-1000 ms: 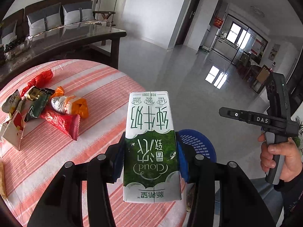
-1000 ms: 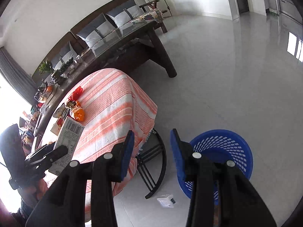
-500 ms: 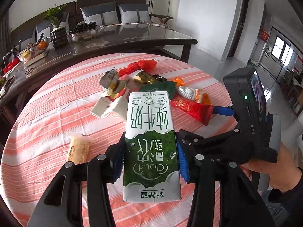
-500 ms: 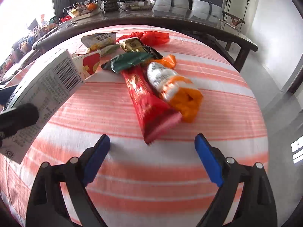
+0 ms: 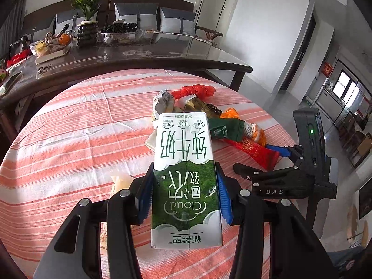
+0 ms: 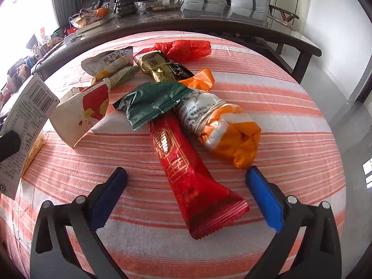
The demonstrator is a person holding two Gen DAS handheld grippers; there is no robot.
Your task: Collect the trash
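Note:
My left gripper [image 5: 183, 193] is shut on a green and white milk carton [image 5: 184, 176] and holds it above the round table. The carton also shows at the left edge of the right wrist view [image 6: 25, 116]. My right gripper [image 6: 186, 186] is wide open, its jaws on either side of the near end of a long red wrapper [image 6: 186, 167]. Beside that wrapper lie an orange and white wrapper [image 6: 223, 127], a green wrapper [image 6: 153, 104], a gold wrapper [image 6: 158, 67], a red plastic bag [image 6: 183, 48] and a white and red paper box [image 6: 81, 114].
The table has an orange-striped cloth [image 6: 290, 116]. A small yellow packet [image 5: 119, 182] lies near my left gripper. A dark long table [image 5: 139, 53] with a plant, bowls and clutter stands behind, a sofa beyond it. Open floor lies to the right.
My right gripper has moved closer to the red wrapper, which now lies between its open jaws. My left gripper still holds the carton; its view has shifted slightly right over the table.

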